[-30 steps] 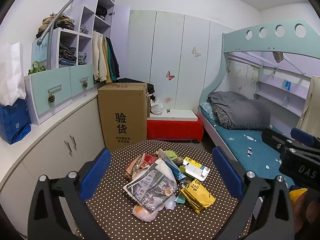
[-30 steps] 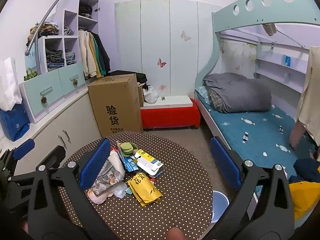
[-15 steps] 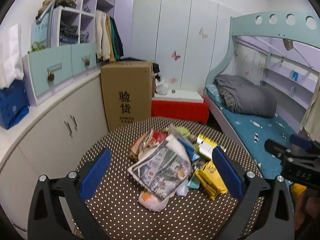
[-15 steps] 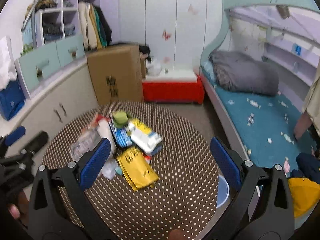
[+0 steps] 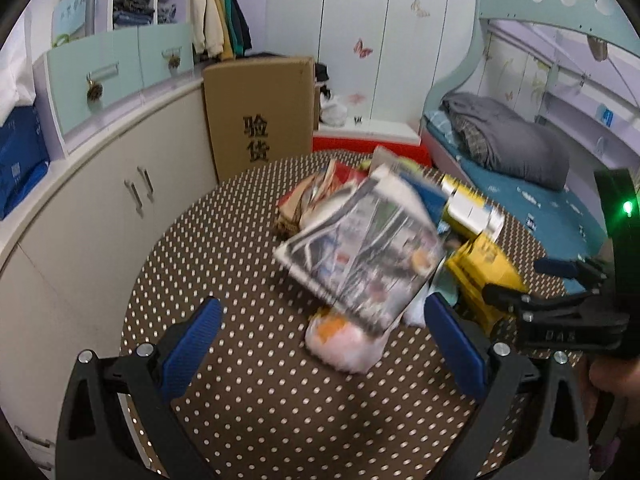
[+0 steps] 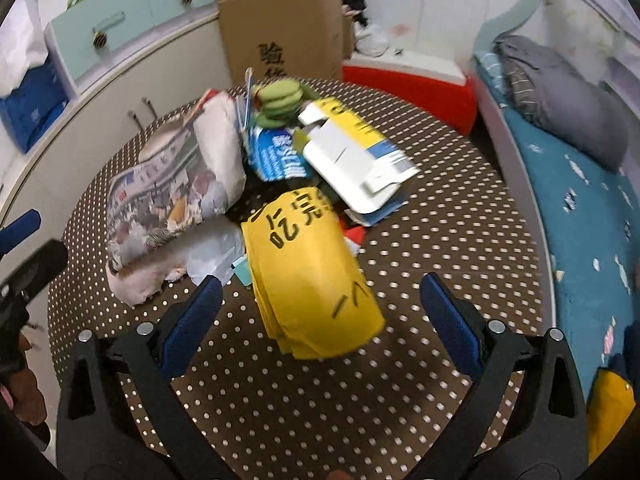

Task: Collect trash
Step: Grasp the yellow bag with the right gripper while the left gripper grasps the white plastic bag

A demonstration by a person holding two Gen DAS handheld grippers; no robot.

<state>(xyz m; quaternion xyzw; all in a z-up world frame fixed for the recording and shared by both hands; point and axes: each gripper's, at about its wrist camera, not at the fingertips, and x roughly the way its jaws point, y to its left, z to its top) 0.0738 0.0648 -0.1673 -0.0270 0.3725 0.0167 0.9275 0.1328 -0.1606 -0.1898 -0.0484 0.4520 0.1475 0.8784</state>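
Observation:
A pile of trash lies on a round brown polka-dot table [image 5: 248, 392]. It holds a folded newspaper [image 5: 360, 256], a pale plastic bag [image 5: 344, 340], a yellow envelope stack [image 6: 308, 276], a white and yellow carton [image 6: 352, 156], a blue packet [image 6: 276, 156] and green pads [image 6: 280, 100]. My left gripper [image 5: 320, 344] is open and empty, just short of the plastic bag. My right gripper [image 6: 320, 320] is open and empty, its fingers on either side of the yellow envelopes' near end. The newspaper also shows in the right wrist view [image 6: 176, 196].
A tall cardboard box [image 5: 260, 116] stands behind the table. White cabinets [image 5: 100, 200] run along the left. A red bench [image 6: 408, 84] and a bunk bed with a grey blanket [image 5: 508, 140] are at the right. The right gripper shows in the left wrist view [image 5: 560, 312].
Both grippers have moved forward and down toward the trash pile, which now looks much larger. Both stay open and hold nothing.

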